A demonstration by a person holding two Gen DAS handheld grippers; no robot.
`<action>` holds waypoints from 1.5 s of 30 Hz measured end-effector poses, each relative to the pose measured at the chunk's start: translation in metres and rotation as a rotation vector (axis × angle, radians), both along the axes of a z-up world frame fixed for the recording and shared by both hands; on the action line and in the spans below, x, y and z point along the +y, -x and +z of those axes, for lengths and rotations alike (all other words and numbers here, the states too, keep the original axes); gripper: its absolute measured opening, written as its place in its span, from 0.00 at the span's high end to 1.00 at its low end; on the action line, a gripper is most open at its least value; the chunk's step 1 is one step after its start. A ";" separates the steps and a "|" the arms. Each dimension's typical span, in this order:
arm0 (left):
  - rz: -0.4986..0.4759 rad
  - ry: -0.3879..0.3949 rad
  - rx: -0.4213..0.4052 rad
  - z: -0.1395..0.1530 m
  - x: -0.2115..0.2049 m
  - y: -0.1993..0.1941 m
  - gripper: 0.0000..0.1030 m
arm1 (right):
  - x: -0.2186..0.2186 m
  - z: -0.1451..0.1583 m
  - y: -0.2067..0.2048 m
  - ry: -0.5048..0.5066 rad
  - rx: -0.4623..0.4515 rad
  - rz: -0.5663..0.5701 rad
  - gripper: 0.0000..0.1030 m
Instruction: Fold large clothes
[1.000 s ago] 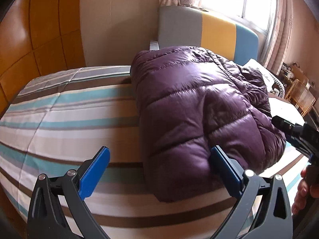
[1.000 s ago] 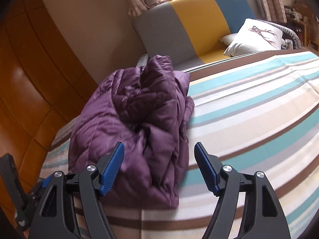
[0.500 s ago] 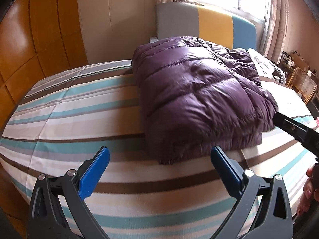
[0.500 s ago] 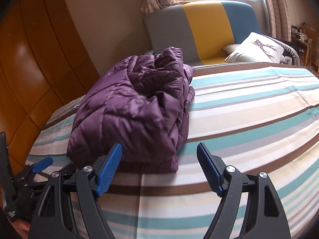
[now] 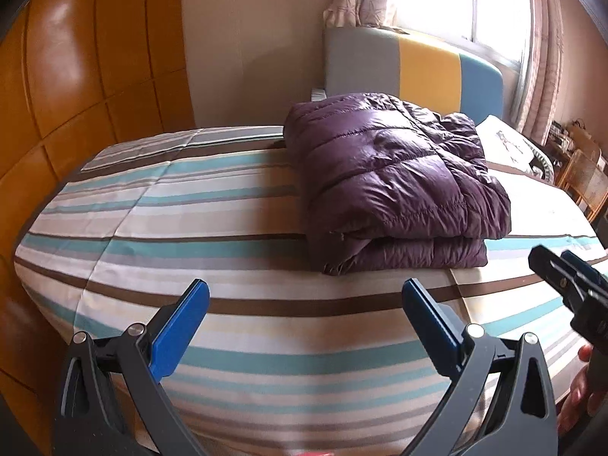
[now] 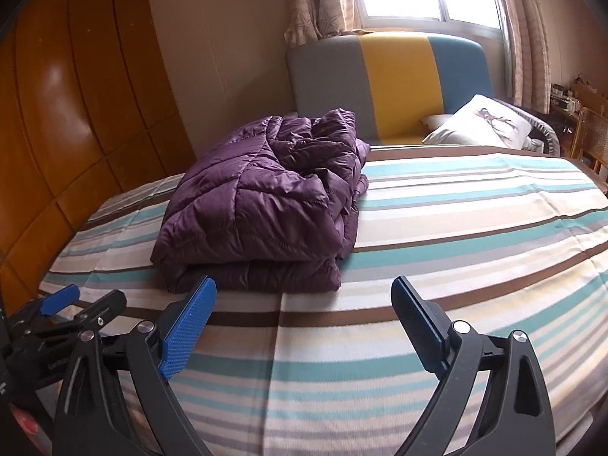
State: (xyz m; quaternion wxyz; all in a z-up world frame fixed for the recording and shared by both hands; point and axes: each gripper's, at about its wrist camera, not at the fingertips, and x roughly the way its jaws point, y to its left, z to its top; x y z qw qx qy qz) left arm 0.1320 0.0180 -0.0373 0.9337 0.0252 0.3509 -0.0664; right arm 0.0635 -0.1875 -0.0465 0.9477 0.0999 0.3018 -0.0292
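A purple quilted down jacket (image 5: 391, 186) lies folded in a thick stack on the striped bed (image 5: 212, 228). It also shows in the right wrist view (image 6: 266, 205). My left gripper (image 5: 304, 296) is open and empty, held back from the jacket's near edge above the bed's front. My right gripper (image 6: 304, 292) is open and empty, also back from the jacket. The right gripper's tips show at the right edge of the left wrist view (image 5: 562, 273). The left gripper shows at the lower left of the right wrist view (image 6: 72, 304).
A grey, yellow and blue headboard (image 6: 395, 83) stands behind the bed under a window. A white pillow (image 6: 482, 125) lies at the far right. Orange wooden wall panels (image 5: 76, 95) run along the left. A wicker chair (image 5: 585, 182) stands at the right.
Both grippers have pulled back from the jacket towards the bed's front edge. The folded jacket now lies farther away and has settled flat. Both grippers stay open.
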 end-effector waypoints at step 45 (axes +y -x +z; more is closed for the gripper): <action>-0.017 -0.015 -0.047 0.009 0.002 0.025 0.02 | 0.012 0.006 0.018 0.046 -0.037 0.006 0.08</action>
